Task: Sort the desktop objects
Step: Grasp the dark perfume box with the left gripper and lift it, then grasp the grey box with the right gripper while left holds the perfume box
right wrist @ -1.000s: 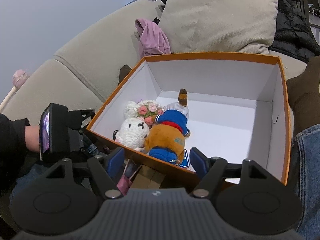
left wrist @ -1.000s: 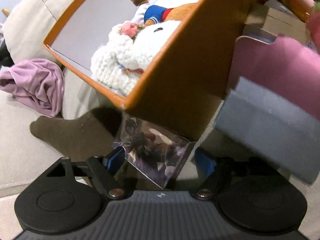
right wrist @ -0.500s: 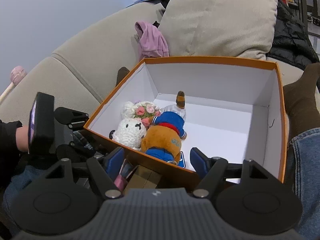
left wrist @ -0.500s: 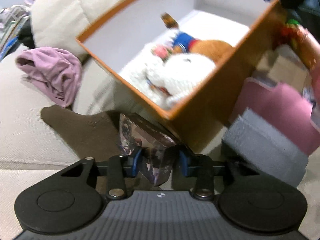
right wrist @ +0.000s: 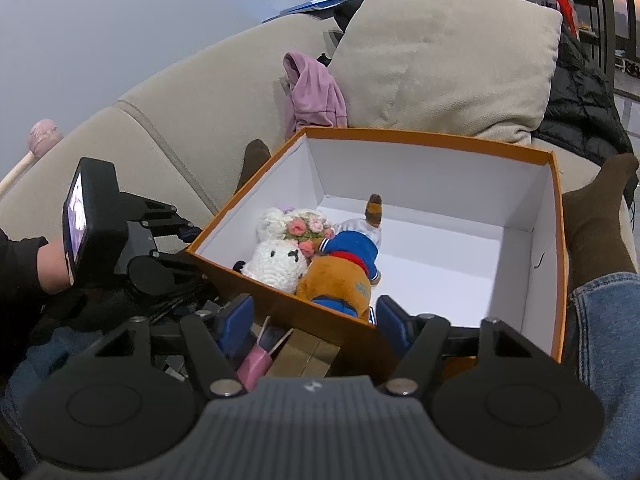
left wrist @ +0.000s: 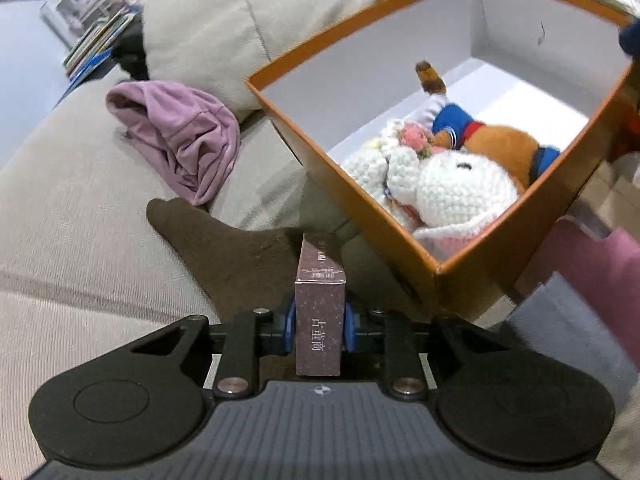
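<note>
Cardboard carton, slim and speckled purple (left wrist: 320,320), sits clamped between the left gripper (left wrist: 319,326)'s blue pads (left wrist: 289,326), jaws closing onto its flat sides. Its long axis runs straight away from the camera, printed end face up front. A second ago it lay tilted and glossy between wide-open jaws; now it's squared up and lifted over the beige fabric sofa (left wrist: 80,240). Just right is the orange box (left wrist: 400,240), white inside, holding a crocheted white plushie (left wrist: 460,192) and orange plush toy (left wrist: 500,148). Right gripper (right wrist: 314,316) stands apart at the box's near wall, jaws closing slightly, pinching nothing.
</note>
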Motion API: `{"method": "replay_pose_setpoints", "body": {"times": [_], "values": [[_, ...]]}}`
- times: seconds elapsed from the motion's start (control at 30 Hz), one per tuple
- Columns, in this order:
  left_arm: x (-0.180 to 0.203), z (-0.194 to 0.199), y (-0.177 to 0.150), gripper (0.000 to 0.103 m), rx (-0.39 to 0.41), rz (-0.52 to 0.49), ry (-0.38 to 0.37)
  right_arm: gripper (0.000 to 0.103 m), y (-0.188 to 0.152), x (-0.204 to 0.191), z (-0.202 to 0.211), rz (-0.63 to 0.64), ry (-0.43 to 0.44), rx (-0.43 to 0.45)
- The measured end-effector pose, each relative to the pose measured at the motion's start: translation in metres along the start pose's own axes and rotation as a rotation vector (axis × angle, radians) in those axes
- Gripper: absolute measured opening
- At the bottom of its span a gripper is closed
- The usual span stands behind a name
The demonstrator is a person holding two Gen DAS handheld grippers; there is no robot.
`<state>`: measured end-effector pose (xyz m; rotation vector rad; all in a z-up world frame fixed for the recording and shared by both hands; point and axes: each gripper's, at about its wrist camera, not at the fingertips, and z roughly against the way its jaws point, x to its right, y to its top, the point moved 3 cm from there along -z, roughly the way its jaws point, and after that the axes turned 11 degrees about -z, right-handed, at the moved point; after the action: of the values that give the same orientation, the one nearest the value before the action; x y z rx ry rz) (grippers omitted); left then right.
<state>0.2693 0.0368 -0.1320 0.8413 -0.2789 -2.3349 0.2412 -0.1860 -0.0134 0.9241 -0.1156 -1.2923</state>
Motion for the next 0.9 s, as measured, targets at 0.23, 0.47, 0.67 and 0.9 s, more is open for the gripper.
{"method": "replay_pose_setpoints", "body": {"times": [0.23, 0.47, 0.67, 0.9], "values": [[-0.001, 0.054, -0.015, 0.026, -0.041, 0.134, -0.026, 0.061, -0.007, -0.036, -0.003, 0.042, 0.022, -0.043], [-0.003, 0.096, -0.029, 0.026, -0.070, 0.325, -0.102, 0.061, -0.026, -0.085, -0.045, 0.078, 0.040, -0.174], [-0.005, 0.111, -0.037, 0.026, -0.073, 0.418, -0.131, 0.062, -0.035, -0.103, -0.080, 0.095, -0.040, -0.229], [-0.002, 0.119, -0.044, 0.026, -0.067, 0.450, -0.139, 0.053, -0.046, -0.106, -0.101, 0.122, -0.147, -0.267]]}}
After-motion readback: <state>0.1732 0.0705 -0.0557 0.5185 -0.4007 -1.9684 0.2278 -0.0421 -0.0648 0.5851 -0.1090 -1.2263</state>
